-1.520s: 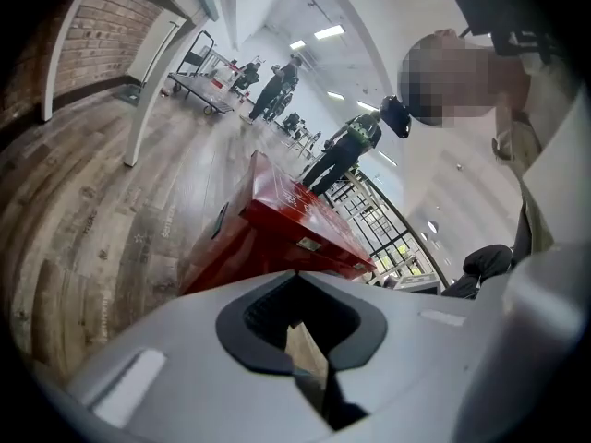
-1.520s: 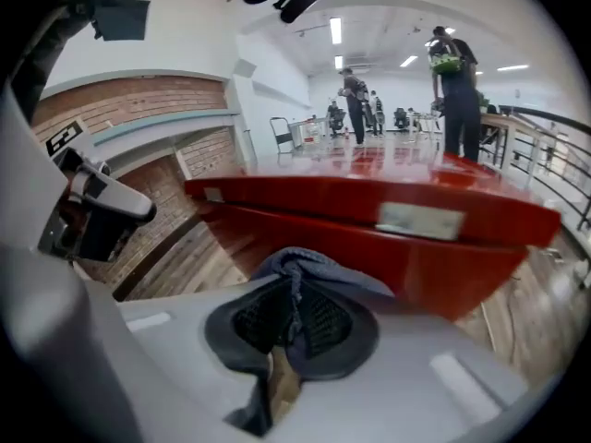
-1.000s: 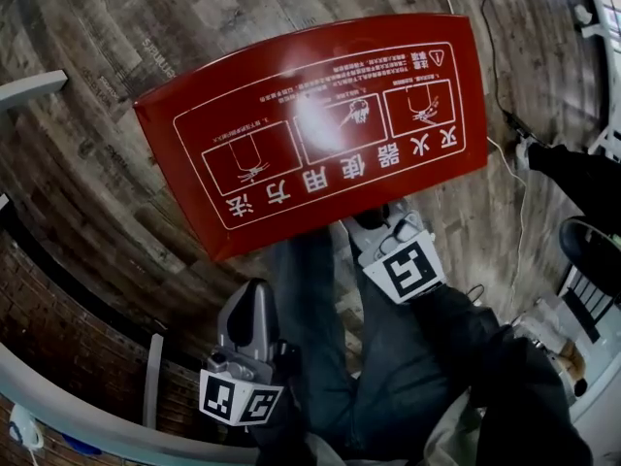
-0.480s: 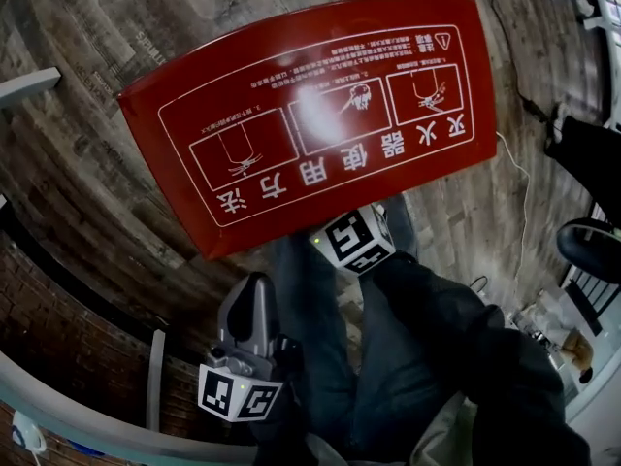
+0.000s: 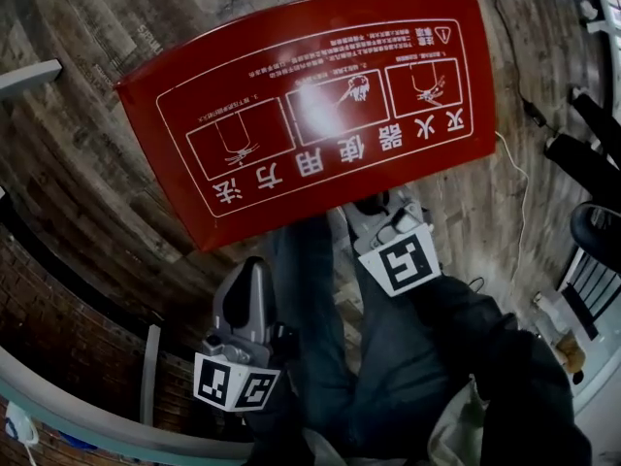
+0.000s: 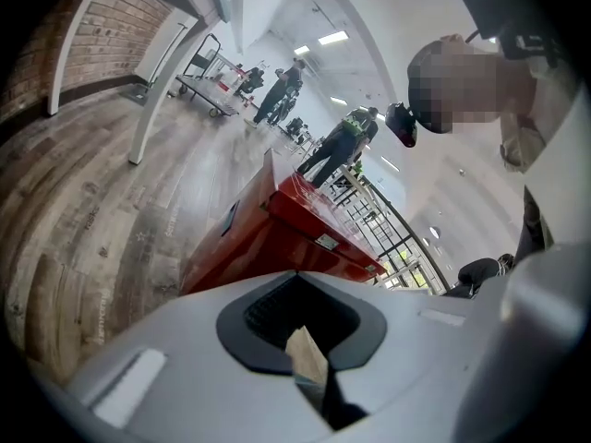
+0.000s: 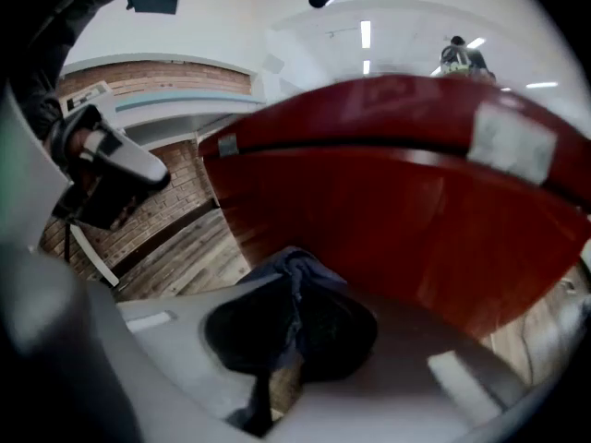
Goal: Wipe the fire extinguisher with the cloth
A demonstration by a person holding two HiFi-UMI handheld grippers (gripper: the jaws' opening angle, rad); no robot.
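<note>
The fire extinguisher is not in sight; a red extinguisher cabinet [image 5: 310, 115] with white instruction pictures on its lid stands on the wood floor. My right gripper [image 5: 374, 212] sits just below the cabinet's near edge, shut on a dark blue cloth [image 7: 295, 280] bunched between its pads. The right gripper view shows the cabinet's red front wall [image 7: 397, 210] close ahead of the cloth. My left gripper [image 5: 247, 294] hangs lower left, apart from the cabinet, its jaws together with nothing in them. From the left gripper view the cabinet [image 6: 277, 229] lies further off.
The person's jeans-clad legs [image 5: 320, 338] stand between the grippers. A brick wall base [image 5: 68, 328] runs along the lower left. Cables [image 5: 514, 153] trail on the floor at right, near a black chair [image 5: 597, 241]. Several people and a trolley [image 6: 208, 81] are far off.
Half a second ago the right gripper was up and left against the cabinet's near edge; it has swung back down and right. The left gripper has stayed put.
</note>
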